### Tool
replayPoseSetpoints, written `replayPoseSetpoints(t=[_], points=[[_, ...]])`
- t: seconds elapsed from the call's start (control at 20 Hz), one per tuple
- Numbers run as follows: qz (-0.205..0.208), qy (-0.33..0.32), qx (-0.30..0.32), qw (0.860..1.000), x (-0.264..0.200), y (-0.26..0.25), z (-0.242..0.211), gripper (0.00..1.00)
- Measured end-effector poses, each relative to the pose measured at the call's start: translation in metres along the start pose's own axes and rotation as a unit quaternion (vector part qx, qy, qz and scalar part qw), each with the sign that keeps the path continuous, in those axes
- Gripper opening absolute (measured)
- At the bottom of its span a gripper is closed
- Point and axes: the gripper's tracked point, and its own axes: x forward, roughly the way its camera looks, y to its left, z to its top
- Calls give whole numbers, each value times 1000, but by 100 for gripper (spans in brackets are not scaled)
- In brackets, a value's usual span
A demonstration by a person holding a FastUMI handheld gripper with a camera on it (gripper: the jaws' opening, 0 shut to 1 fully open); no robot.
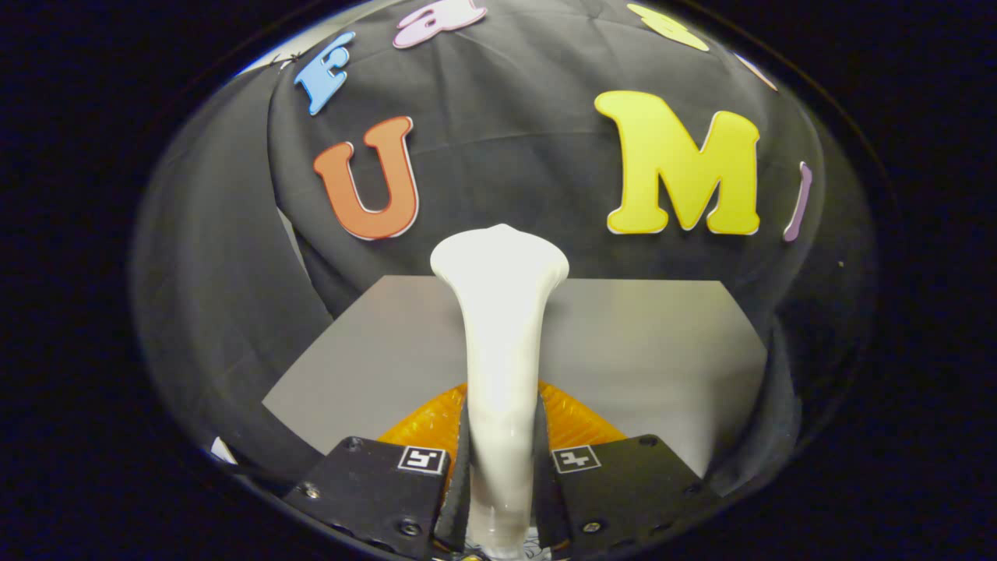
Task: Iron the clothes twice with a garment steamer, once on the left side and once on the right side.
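The garment steamer (498, 343) is clamped by its slim neck between both fingers of the gripper (501, 475), its flared head beyond them; it is judged rigid, smooth, possibly top-heavy, best held low on the neck

My table (646, 343) is a plain grey surface ahead of me. An orange thing (576, 417) shows low over its near part. I cannot tell whether it rests on the table.
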Motion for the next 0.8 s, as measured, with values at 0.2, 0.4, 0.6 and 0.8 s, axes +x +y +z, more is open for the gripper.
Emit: replayPoseSetpoints(t=[0.2,0.4,0.6,0.8], points=[[16,-48,2,999,-58,-1,8,36],[36,-92,6,995,-138,-5,10,36],[47,-134,12,990,-227,-16,5,36],[40,-171,31,984,-308,-42,6,36]])
